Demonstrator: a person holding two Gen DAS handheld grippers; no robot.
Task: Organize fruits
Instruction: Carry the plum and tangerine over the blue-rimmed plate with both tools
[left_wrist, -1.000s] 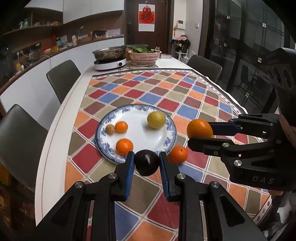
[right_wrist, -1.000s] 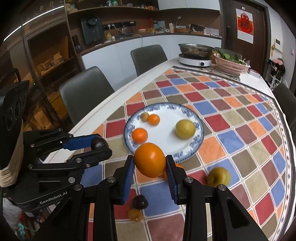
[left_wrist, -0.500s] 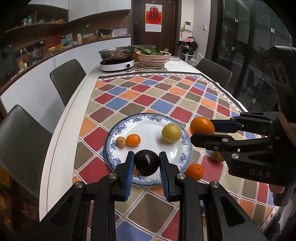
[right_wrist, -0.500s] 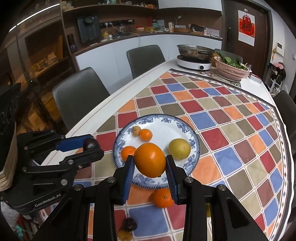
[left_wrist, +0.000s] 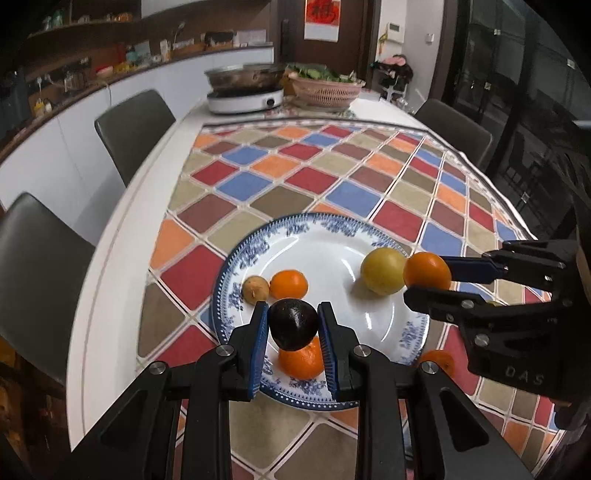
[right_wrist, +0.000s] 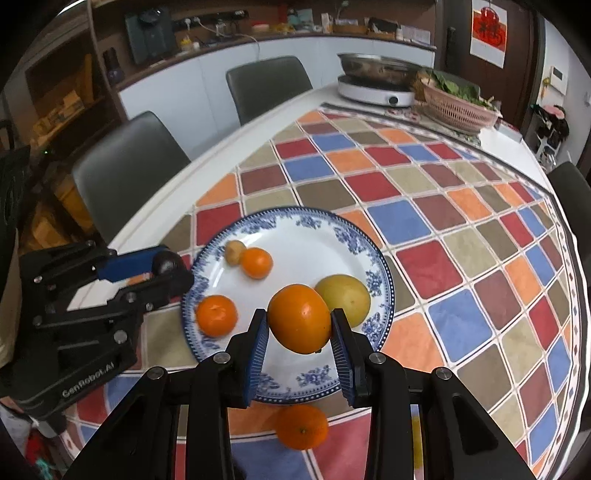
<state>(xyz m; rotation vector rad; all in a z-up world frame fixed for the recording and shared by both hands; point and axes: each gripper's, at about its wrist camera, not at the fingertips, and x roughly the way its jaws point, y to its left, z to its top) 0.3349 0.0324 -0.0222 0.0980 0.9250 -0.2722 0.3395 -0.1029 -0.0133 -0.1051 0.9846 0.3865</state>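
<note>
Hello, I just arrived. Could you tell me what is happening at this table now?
A person is sorting fruits onto a blue-rimmed plate using two handheld tools. The left tool grips a dark fruit, and the right tool grips a large orange; both are held over the plate. Four fruits lie on it already. One small orange waits on the tablecloth beside the plate.

a home kitchen-diner, probably: dining table (left_wrist: 122, 258), chairs (right_wrist: 125, 166), hotplate (left_wrist: 243, 101), cluttered counter (right_wrist: 258, 37).
</note>
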